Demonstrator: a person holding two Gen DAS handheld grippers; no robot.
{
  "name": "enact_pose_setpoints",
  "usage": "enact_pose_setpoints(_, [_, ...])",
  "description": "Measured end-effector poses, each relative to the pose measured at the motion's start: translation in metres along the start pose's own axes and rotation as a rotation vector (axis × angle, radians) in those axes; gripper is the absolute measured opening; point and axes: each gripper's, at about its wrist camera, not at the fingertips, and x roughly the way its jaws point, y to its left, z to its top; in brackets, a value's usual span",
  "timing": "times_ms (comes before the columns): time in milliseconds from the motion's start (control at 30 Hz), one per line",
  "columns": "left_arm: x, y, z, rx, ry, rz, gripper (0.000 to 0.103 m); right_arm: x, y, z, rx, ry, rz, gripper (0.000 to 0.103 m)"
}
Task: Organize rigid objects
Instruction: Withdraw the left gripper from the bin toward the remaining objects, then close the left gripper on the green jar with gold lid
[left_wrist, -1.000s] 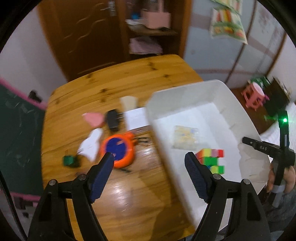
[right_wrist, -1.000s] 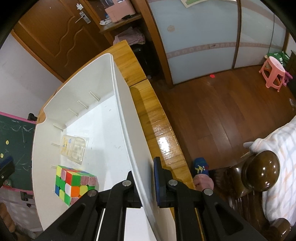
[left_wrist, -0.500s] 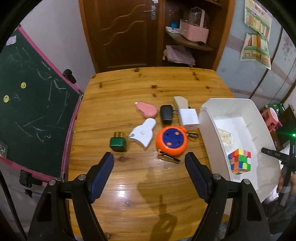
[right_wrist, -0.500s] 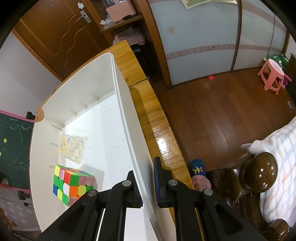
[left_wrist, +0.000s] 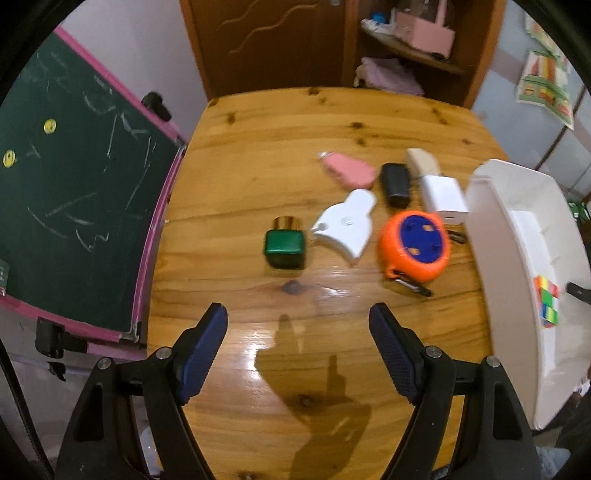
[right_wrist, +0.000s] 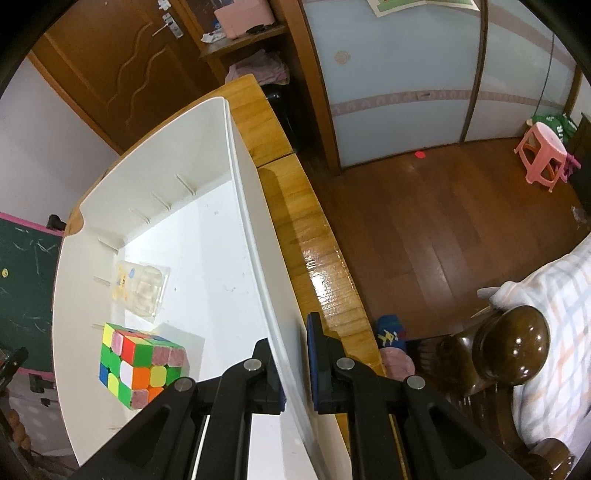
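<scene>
Meanwhile the right gripper (right_wrist: 295, 354) clamps the white bin's (right_wrist: 243, 206) wall (cube (right_wrist: 138, 363) inside); the left gripper (left_wrist: 299, 343) hangs wide, empty, above the table (left_wrist: 258, 177).

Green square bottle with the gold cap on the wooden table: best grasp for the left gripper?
Probably grip the green square bottle across its two flat side faces, coming down from above with the open left gripper. Its blocky body gives the pads parallel surfaces; the gold cap looks narrower and rounder. The white plastic piece sits close on one side, so watch that pad.
</scene>
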Motion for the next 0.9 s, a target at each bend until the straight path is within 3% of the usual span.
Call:
enact_pose_setpoints(433, [0.085, 0.018, 0.035, -0.047, 0.064, 0.027, 0.082, 0.001, 0.0, -0.001, -0.002, 0.011, -0.003, 0.009])
enact_pose_setpoints(667, [0.105, 0.021, 0.039, -0.056, 0.085, 0.035, 0.081, 0.003, 0.0, 0.0, -0.002, 0.019, -0.003, 0.009])
enact_pose_setpoints(800, [0.109, 0.022, 0.041, -0.064, 0.078, 0.019, 0.07, 0.004, 0.0, 0.0, -0.001, 0.024, -0.002, 0.009])
enact_pose_setpoints(900, [0.108, 0.019, 0.041, -0.056, 0.074, -0.001, 0.055, 0.004, -0.001, 0.001, 0.0, 0.026, -0.001, 0.009])
